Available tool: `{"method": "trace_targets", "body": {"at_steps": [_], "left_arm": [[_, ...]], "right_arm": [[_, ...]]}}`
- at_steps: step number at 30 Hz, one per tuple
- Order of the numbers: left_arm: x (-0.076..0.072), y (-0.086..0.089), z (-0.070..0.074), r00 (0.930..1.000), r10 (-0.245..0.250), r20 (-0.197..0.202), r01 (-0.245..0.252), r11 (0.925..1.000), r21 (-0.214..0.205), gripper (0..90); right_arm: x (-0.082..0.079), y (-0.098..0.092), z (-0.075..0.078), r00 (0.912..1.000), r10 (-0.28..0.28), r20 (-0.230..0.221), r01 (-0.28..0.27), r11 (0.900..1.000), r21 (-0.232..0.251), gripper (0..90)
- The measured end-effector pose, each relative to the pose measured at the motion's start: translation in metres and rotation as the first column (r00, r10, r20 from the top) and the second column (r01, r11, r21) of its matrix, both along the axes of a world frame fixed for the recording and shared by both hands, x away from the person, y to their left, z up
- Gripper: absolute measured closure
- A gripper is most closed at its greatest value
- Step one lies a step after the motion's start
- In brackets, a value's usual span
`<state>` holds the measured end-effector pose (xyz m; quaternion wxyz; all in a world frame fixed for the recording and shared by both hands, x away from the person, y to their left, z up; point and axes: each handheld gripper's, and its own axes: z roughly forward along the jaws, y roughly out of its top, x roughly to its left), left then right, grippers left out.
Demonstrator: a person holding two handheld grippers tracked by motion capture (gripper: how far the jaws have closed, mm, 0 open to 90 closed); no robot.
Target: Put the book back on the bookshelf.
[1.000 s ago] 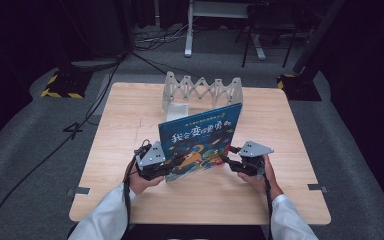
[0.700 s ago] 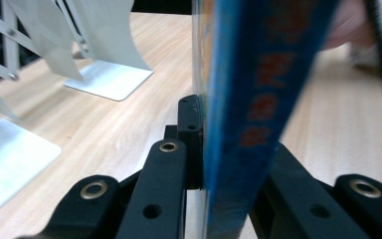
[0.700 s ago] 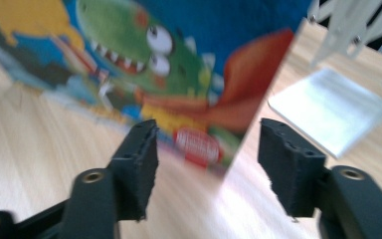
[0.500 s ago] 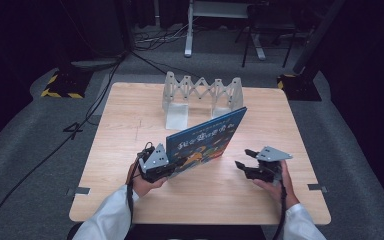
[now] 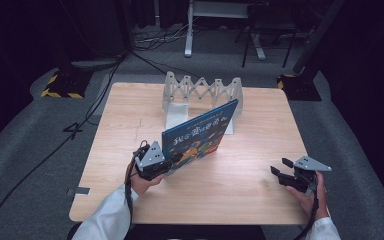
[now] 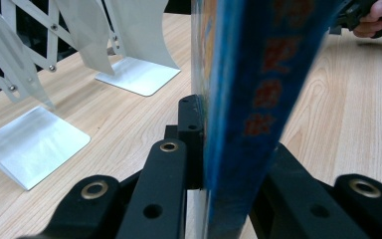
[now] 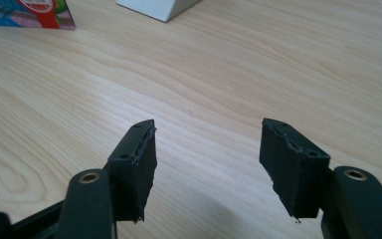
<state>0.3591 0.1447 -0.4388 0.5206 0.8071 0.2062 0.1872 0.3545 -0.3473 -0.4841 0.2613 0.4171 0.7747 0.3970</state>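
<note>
Blue hardcover picture book point(image 5: 200, 136) stands tilted on edge on the light wooden tabletop point(image 5: 240, 175), not yet placed in the white accordion metal book rack point(image 5: 202, 92) behind it; racking appears left. Left claw point(image 5: 161, 166) clamps the book's lower corner. Right claw point(image 5: 278, 175) hovers well apart, jaws wide, empty.

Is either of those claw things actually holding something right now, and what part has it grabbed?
Yes: the left gripper is clamped on the blue picture book, at its lower left corner. The right gripper is open and holds nothing.
</note>
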Motion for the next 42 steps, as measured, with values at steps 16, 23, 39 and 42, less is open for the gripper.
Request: {"method": "trace_targets", "body": {"at_steps": [16, 23, 39, 42], "left_arm": [[0.005, 0.01, -0.003, 0.9993, 0.036, -0.003, -0.036, 0.9981, -0.05, 82.9], [0.002, 0.012, 0.002, 0.9978, 0.066, 0.007, -0.065, 0.9966, -0.051, 83.0], [0.005, 0.022, 0.015, 0.9898, 0.131, 0.057, -0.128, 0.9902, -0.057, 83.0], [0.004, 0.024, 0.017, 0.9877, 0.141, 0.067, -0.138, 0.9888, -0.058, 83.0]], "right_arm": [[0.0, -0.016, -0.012, 0.9988, -0.034, -0.034, 0.035, 0.9989, 0.03, 40.4], [0.0, -0.016, -0.014, 0.9987, -0.03, -0.042, 0.031, 0.999, 0.031, 40.3], [0.001, -0.016, -0.016, 0.9984, -0.026, -0.05, 0.028, 0.9992, 0.029, 40.4], [0.002, -0.017, -0.017, 0.998, -0.032, -0.054, 0.033, 0.9989, 0.033, 40.4]]}}
